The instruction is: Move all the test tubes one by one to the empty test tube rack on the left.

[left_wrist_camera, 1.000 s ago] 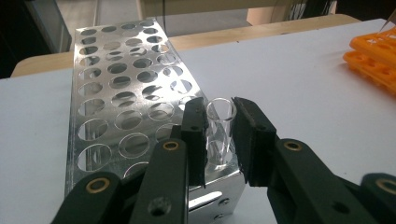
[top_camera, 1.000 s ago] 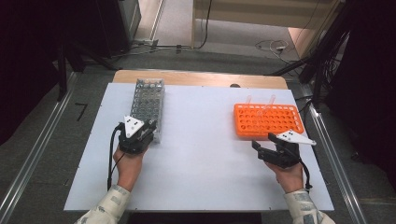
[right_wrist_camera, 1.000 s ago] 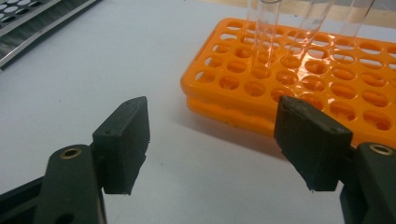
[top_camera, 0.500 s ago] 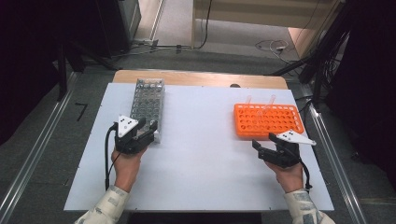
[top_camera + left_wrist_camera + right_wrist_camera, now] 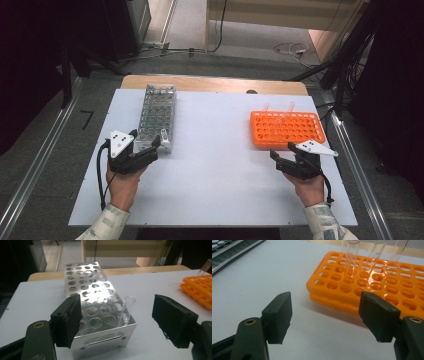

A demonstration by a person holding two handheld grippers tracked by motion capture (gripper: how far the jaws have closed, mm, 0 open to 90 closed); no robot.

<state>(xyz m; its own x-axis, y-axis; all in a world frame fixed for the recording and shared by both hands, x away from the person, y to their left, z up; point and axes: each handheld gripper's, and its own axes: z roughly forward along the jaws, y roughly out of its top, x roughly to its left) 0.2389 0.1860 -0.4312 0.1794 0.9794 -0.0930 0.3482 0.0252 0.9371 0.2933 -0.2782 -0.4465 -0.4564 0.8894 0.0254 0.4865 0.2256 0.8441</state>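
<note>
Left tongs (image 5: 117,322) just opened, empty — glass tube (image 5: 127,308) in metal rack (image 5: 100,315) fragile, slippery; best gripped gently below its rim.

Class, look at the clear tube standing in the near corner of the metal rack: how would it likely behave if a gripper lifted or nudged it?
The clear tube looks thin-walled and smooth, so probably fragile and slippery between the pads. It is round, so laid on the table it would likely roll. Seated in the metal rack, a nudge should tilt it, not topple it.

Dim room, grey floor (image 5: 45,150), floor cables (image 5: 287,49)
</note>
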